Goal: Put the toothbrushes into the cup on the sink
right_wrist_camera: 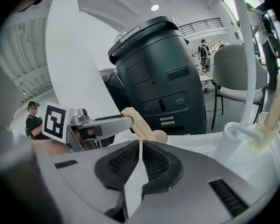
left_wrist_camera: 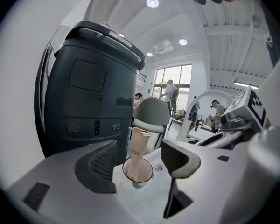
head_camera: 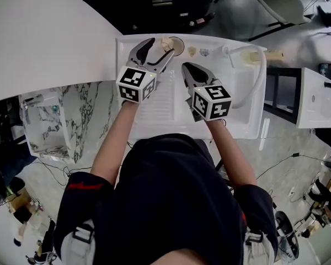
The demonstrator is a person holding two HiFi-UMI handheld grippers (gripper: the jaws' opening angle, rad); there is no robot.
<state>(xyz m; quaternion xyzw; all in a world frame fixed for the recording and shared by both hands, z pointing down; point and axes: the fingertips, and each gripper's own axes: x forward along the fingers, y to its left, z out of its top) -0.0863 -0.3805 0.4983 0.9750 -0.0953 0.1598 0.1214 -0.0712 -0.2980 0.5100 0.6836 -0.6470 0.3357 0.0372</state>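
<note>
Left gripper view shows your left gripper (left_wrist_camera: 138, 149) with its jaws wide apart and nothing pressed between them. Just ahead of them, the cup (left_wrist_camera: 150, 174) stands on the sink (head_camera: 243, 120) with a wrapped toothbrush (left_wrist_camera: 140, 136) in it, long axis near upright. Your right gripper (right_wrist_camera: 140, 146) is closed and empty. A beige stick (head_camera: 273, 54), perhaps another toothbrush, lies crosswise by the tap, nearer your right.

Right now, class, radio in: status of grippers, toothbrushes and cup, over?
Left gripper open over cup, one toothbrush standing in it. Right gripper shut, empty. Second toothbrush by faucet, not in cup. Nothing blocking cup.
</note>
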